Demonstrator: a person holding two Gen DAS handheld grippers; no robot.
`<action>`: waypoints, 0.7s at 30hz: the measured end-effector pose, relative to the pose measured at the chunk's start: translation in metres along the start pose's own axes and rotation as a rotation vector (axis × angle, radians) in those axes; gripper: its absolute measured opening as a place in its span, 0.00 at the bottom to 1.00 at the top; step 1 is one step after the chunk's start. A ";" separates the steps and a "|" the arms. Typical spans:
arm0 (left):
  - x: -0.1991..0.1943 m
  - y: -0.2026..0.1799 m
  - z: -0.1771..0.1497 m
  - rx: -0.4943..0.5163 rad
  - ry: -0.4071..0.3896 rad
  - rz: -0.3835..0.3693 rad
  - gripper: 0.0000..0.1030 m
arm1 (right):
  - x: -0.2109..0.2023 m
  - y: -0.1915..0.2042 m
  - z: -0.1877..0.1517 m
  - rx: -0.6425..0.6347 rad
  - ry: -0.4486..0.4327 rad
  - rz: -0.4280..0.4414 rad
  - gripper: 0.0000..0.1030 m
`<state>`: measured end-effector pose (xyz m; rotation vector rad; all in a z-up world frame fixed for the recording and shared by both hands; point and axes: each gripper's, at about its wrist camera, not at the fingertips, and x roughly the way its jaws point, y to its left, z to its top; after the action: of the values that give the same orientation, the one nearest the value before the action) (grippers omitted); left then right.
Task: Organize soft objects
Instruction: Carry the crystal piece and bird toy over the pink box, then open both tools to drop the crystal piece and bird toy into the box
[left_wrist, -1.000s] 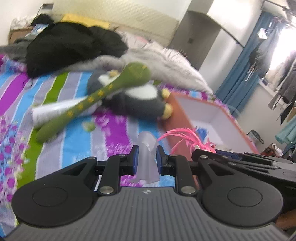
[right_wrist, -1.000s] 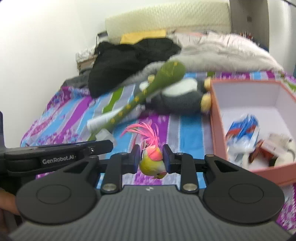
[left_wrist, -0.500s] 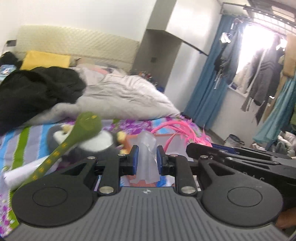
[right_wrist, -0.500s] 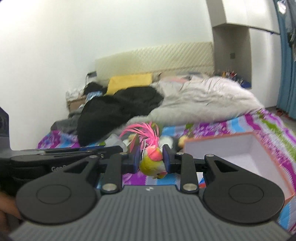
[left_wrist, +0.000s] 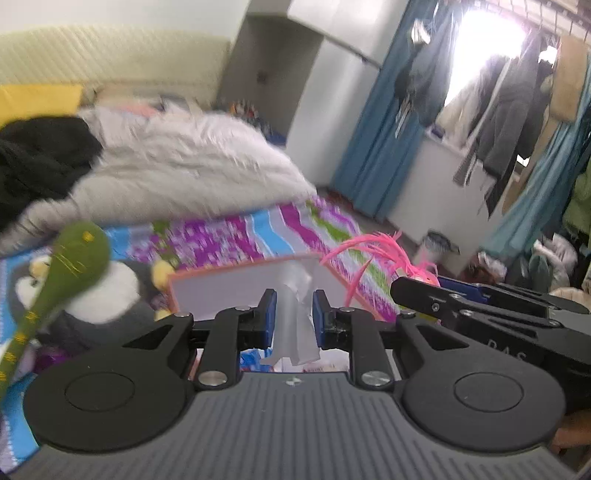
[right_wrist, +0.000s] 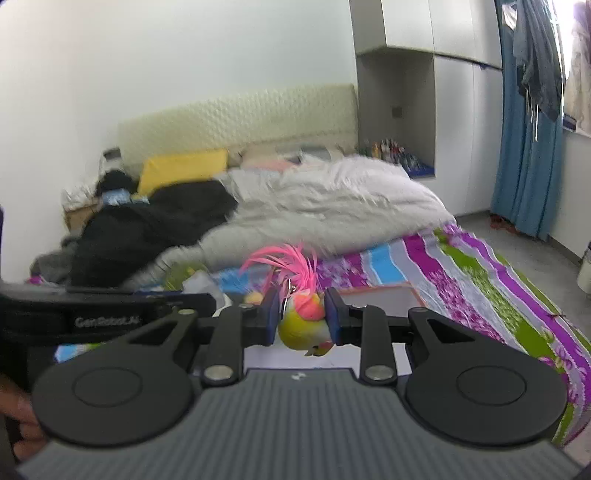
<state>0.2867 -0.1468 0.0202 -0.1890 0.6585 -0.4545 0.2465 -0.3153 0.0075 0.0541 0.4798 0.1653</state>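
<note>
Left gripper (left_wrist: 294, 317) nearly closed, pads clamped on a clear crumpled plastic wrap (left_wrist: 293, 325) that stands up between them and hangs out below. Right gripper (right_wrist: 301, 317) also nearly closed, gripping a toy bird (right_wrist: 301, 325) — yellow-green body, pink-orange head, red beak pointing down, long pink feathers (right_wrist: 291, 260) fanning up and left. In the left view those feathers (left_wrist: 373, 251) show just ahead of the right gripper's arm, right of the wrap.

Both held things are in the air over the box (left_wrist: 236, 288) — orange rim, white inside, sitting on the striped sheet (right_wrist: 480, 280). Some packets are visible in it under the left jaws, blurred. Penguin plush (left_wrist: 107, 295) lies touching the box's left side; green snake toy (left_wrist: 62, 277) lies across it. White duvet (right_wrist: 332, 195) and black clothes (right_wrist: 147, 229) further back on the bed.
</note>
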 end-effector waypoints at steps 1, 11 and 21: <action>0.013 -0.001 0.001 -0.003 0.029 -0.006 0.24 | 0.006 -0.005 -0.003 0.005 0.015 -0.008 0.29; 0.127 0.011 -0.015 -0.013 0.245 0.017 0.24 | 0.076 -0.051 -0.043 0.091 0.202 -0.026 0.29; 0.207 0.026 -0.024 -0.042 0.388 0.052 0.24 | 0.132 -0.084 -0.074 0.138 0.321 -0.014 0.30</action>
<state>0.4248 -0.2199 -0.1196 -0.1235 1.0511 -0.4315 0.3405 -0.3745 -0.1255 0.1604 0.8118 0.1277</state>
